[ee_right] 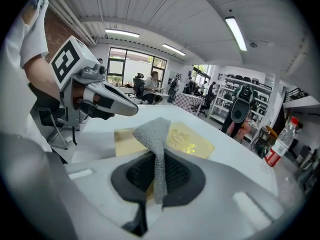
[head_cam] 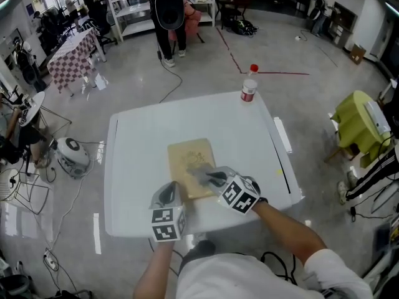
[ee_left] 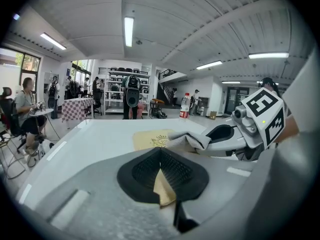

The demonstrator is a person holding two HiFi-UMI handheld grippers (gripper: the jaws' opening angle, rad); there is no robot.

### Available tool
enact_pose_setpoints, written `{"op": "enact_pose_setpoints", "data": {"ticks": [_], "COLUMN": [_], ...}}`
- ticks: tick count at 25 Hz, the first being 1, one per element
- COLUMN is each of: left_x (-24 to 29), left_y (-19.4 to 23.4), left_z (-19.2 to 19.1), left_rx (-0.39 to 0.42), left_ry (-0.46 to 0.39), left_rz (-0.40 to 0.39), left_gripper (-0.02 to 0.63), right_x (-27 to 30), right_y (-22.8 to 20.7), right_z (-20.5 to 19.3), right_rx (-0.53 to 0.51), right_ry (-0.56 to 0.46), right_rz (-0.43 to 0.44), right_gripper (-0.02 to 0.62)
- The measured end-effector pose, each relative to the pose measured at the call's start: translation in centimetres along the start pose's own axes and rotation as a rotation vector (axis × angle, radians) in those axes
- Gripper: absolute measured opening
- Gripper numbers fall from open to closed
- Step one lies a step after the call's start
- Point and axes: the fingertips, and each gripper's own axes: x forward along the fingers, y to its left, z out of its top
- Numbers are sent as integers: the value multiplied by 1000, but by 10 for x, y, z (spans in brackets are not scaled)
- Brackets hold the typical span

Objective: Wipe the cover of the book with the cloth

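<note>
A tan book (head_cam: 189,162) with a gold emblem lies flat in the middle of the white table (head_cam: 137,161). My left gripper (head_cam: 171,190) is shut on the book's near left corner; in the left gripper view the tan corner (ee_left: 163,187) shows between the black pads. My right gripper (head_cam: 211,178) is shut on a grey cloth (head_cam: 201,175) and holds it on the book's near right part. In the right gripper view the cloth (ee_right: 156,134) rises from the jaws and folds over the book (ee_right: 192,142).
A water bottle with a red cap and label (head_cam: 249,87) stands at the table's far right edge. A white strip (head_cam: 282,134) lies along the right side. A person (head_cam: 168,17), shelves and a checkered table (head_cam: 70,61) are beyond, on the floor.
</note>
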Motion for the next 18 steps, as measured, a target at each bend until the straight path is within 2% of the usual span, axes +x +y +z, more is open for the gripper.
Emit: {"op": "enact_pose_setpoints", "data": {"ticks": [13,18], "left_x": [4,6], "left_y": [-6,1], "left_z": [-6,-7], "left_rx": [-11,-21], "left_ry": [-1,2], "left_rz": [15,18], "left_gripper": [6,6], "right_x": [-29,-35], "right_y": [49,46], "right_z": [-16,4], "right_rx": [25,32], "right_ry": [-9,-50], "right_rz": [137,160], "right_gripper": [17,17]}}
